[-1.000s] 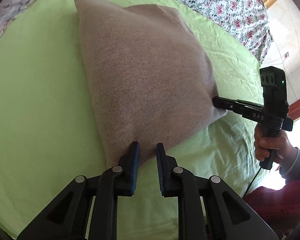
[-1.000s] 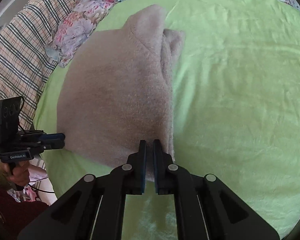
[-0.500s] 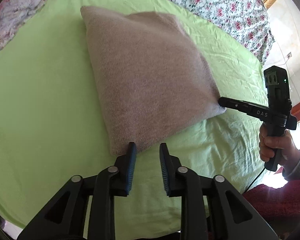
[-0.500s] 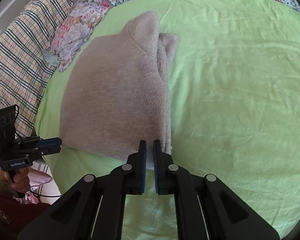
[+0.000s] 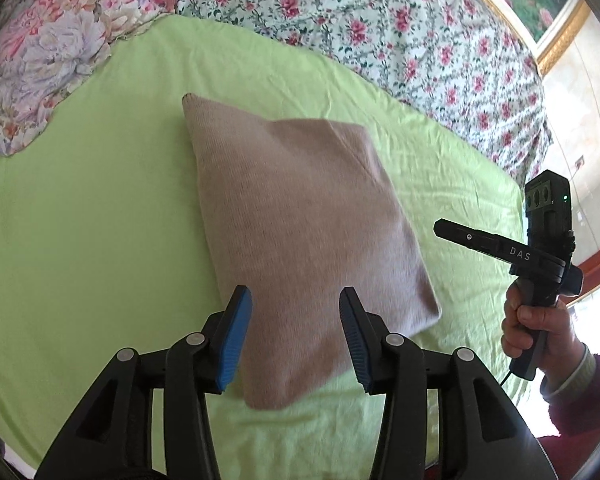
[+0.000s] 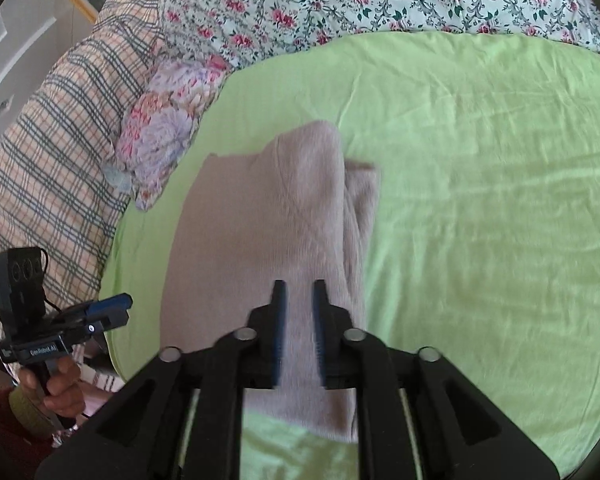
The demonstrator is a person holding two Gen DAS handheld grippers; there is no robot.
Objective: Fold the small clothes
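I see the folded beige sweater (image 5: 300, 240) lying flat mid-bed on the green sheet (image 5: 80, 220). My left tool (image 5: 292, 332) hovers spread wide at its 6 o'clock corner, my right tool (image 6: 299, 332) parted, gripping nothing. Floral pillow (image 5: 40, 72) at 10 o'clock, flowered quilt (image 5: 400, 28) at 12, plaid blanket (image 6: 52, 152) beyond; nothing blocks.

Bed with green sheet (image 5: 80, 208), floral bedding (image 5: 420, 40), plaid blanket (image 6: 52, 152), gilt-framed picture (image 5: 540, 4), daylit pale wall (image 5: 588, 120)

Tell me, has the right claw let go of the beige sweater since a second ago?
Yes. The right claw has opened and pulled back toward the person; in the left wrist view it now sits clear of the beige sweater.
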